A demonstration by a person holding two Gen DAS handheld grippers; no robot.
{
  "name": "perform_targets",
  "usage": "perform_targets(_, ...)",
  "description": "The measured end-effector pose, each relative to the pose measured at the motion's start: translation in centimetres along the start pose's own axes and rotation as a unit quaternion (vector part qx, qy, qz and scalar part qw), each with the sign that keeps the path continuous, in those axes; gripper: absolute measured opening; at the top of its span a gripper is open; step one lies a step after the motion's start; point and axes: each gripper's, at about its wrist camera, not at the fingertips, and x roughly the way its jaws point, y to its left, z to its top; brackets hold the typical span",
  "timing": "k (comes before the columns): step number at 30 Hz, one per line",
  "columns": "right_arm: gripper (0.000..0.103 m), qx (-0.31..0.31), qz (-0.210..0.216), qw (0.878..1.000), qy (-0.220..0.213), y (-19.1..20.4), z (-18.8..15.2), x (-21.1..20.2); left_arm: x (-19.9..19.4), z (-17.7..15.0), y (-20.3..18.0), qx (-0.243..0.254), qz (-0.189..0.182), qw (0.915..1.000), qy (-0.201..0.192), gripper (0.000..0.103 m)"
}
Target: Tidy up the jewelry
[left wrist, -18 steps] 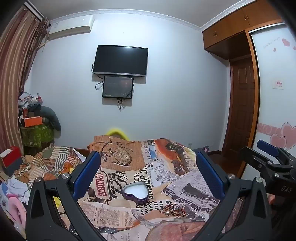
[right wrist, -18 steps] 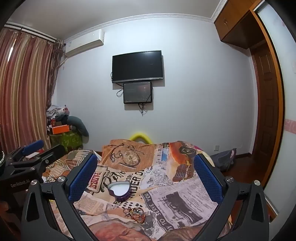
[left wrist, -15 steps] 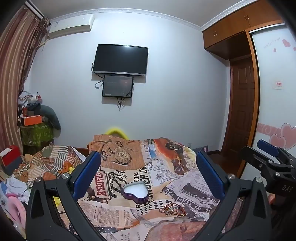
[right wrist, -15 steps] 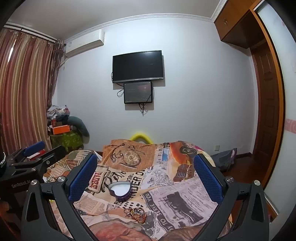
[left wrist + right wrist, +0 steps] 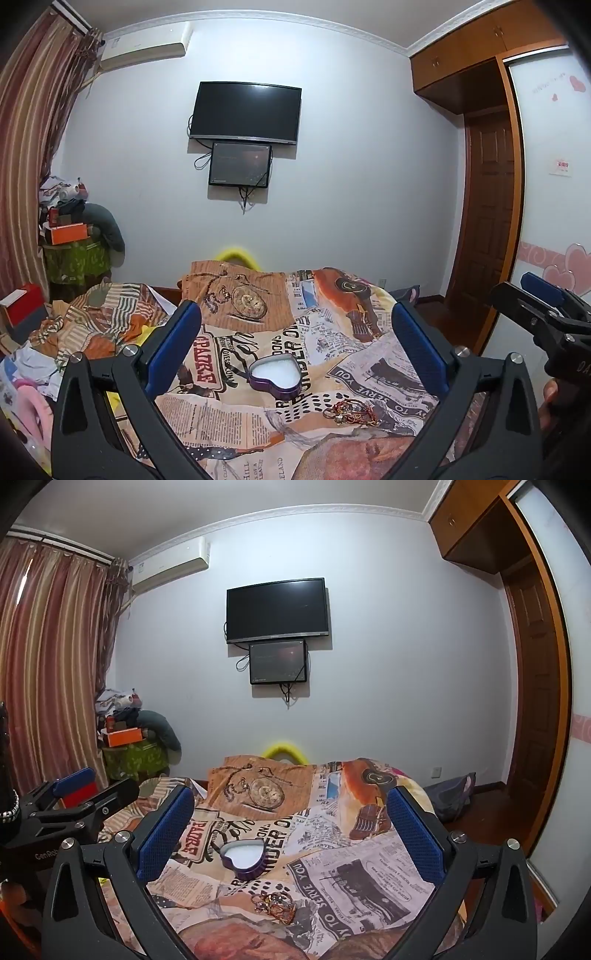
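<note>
Both grippers: black plastic frames, silver screws, blue textured finger pads point(image 5: 176, 345). Left gripper point(image 5: 295, 343), right gripper point(image 5: 291, 827) identical; white lettering on bodies.

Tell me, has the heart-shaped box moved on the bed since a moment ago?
No. The heart-shaped box sits on the same printed lettering of the bedspread, beyond the jewelry pile.

The tangled jewelry pile point(image 5: 349, 410) (near the heart-shaped tin point(image 5: 275, 374)) is too small to tell apart.
</note>
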Motion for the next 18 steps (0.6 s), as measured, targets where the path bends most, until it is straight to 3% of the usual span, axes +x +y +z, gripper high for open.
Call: perform_targets(18, 0.103, 0.004, 0.004, 1.000, 0.005, -0.07, -0.29, 0.15, 0.33, -0.50, -0.20, -0.001, 0.002, 1.0000, 0.006, 0.103)
